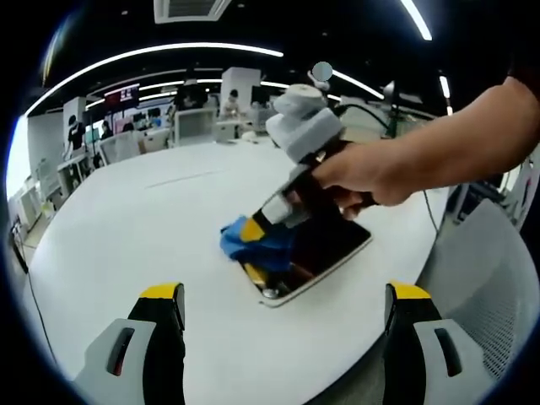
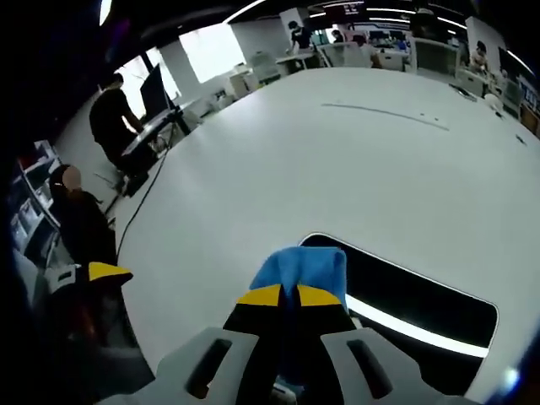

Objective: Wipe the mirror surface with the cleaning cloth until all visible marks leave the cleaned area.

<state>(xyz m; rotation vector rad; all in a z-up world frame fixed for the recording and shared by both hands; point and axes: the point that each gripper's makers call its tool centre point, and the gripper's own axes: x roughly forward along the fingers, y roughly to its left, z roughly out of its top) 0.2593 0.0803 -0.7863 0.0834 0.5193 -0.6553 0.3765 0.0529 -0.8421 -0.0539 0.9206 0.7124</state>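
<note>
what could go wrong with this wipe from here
1. The mirror lies near the edge of the white table, and nothing holds it: the left gripper hangs open and apart from it. A firm stroke might slide it toward the edge.
2. The right gripper is shut on the blue cloth, with its yellow tips close to the glass. If the cloth bunches, the tips could scrape it.

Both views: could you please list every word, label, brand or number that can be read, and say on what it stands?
No text can be read.
The red screen far behind the white table: its content is too small and blurred.
The mirror, blue cloth and right gripper show no writing.
</note>
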